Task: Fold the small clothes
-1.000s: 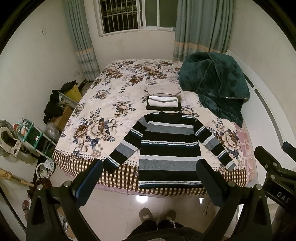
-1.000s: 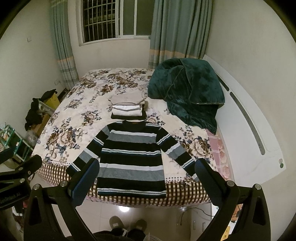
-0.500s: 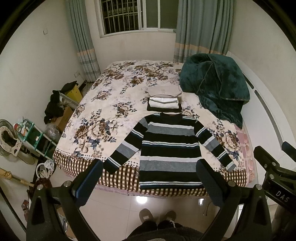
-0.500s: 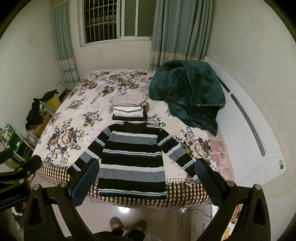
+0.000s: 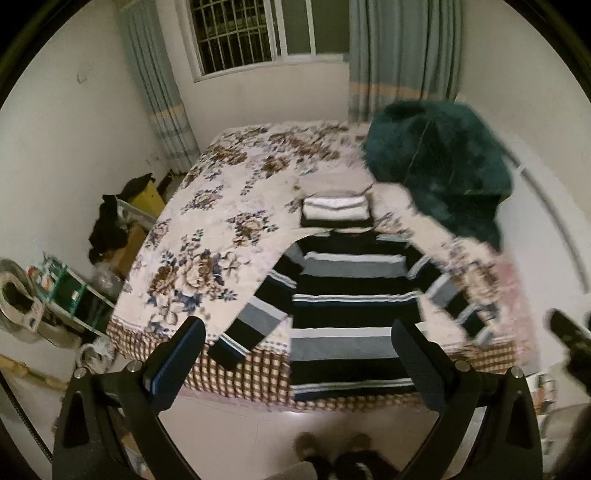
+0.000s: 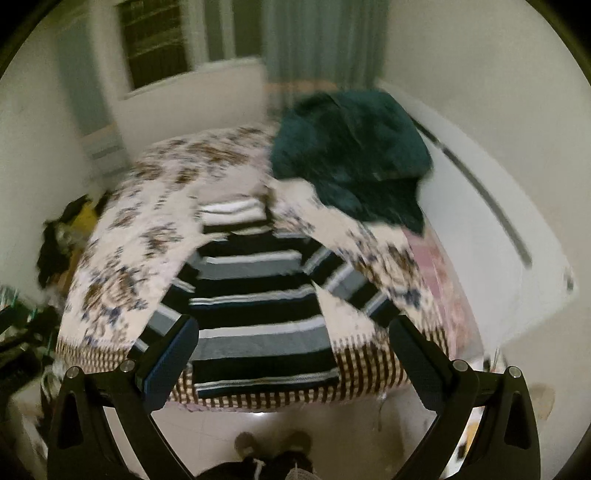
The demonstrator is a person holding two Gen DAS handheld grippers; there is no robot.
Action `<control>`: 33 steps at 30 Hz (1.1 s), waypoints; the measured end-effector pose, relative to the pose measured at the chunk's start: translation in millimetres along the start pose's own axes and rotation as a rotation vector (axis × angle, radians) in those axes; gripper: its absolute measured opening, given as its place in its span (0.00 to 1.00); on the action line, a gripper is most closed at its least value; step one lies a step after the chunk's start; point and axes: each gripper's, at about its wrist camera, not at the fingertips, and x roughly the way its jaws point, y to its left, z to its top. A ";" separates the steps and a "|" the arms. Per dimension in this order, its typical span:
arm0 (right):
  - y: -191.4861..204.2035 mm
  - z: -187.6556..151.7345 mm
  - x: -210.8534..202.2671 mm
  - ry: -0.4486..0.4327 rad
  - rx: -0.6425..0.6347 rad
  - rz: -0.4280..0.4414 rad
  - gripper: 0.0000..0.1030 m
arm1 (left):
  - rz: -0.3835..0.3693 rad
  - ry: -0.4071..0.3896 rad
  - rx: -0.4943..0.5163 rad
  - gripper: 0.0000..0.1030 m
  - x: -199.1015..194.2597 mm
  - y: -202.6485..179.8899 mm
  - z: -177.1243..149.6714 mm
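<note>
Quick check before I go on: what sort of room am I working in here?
A home bedroom, most likely: a bed with a floral bedspread, a barred window with curtains, and a striped sweater spread flat beside folded clothes.

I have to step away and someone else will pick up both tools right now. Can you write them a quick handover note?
Left tool: open, holding nothing, above the floor in front of the bed.
Right tool: open, holding nothing, same stance.
Striped sweater: spread flat at the near edge of the bed, sleeves angled out, hem hanging over the edge. Not yet folded.
Folded stack: lies just beyond the sweater's collar; those look done.
Left: fold the sweater and add it to the stack.
</note>
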 end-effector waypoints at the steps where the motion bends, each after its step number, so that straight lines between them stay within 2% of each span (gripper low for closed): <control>1: -21.9 -2.8 28.8 0.029 0.069 -0.025 1.00 | 0.004 0.007 0.009 1.00 26.0 -7.8 3.1; 6: -136.4 -43.3 180.2 0.210 0.389 -0.105 1.00 | 0.049 0.140 0.073 1.00 161.9 -58.3 4.3; 8: -190.9 -65.4 255.5 0.297 0.545 -0.132 1.00 | 0.073 0.191 0.101 1.00 219.0 -84.4 -2.2; 13: -297.8 -129.3 401.3 0.405 0.878 -0.156 1.00 | 0.135 0.344 0.126 1.00 352.4 -135.9 -23.0; 15: -336.9 -155.2 464.5 0.417 1.041 -0.146 1.00 | 0.145 0.396 0.121 1.00 397.3 -148.9 -31.7; 18: -368.4 -177.6 527.7 0.384 1.201 -0.120 1.00 | 0.147 0.476 0.106 1.00 463.5 -162.3 -46.2; 21: -383.9 -187.7 581.2 0.332 1.304 -0.115 1.00 | 0.173 0.537 0.109 1.00 518.5 -169.9 -61.0; 23: -390.2 -188.9 606.3 0.301 1.329 -0.131 0.97 | 0.188 0.565 0.103 1.00 549.7 -169.6 -67.6; 26: -384.4 -176.1 624.4 0.274 1.290 -0.214 0.71 | 0.196 0.580 0.092 1.00 578.9 -159.2 -70.6; 28: -370.1 -155.2 625.7 0.251 1.210 -0.275 0.30 | 0.196 0.574 0.086 1.00 590.5 -151.0 -69.5; 29: -362.0 -144.6 624.7 0.238 1.167 -0.293 0.17 | 0.194 0.570 0.084 1.00 594.5 -144.3 -69.0; 30: -347.6 -127.5 622.0 0.218 1.098 -0.306 0.09 | 0.193 0.566 0.082 1.00 596.2 -139.8 -68.2; 33: -301.4 -77.5 614.5 0.186 0.939 -0.311 0.09 | 0.196 0.542 0.068 1.00 593.3 -117.2 -60.9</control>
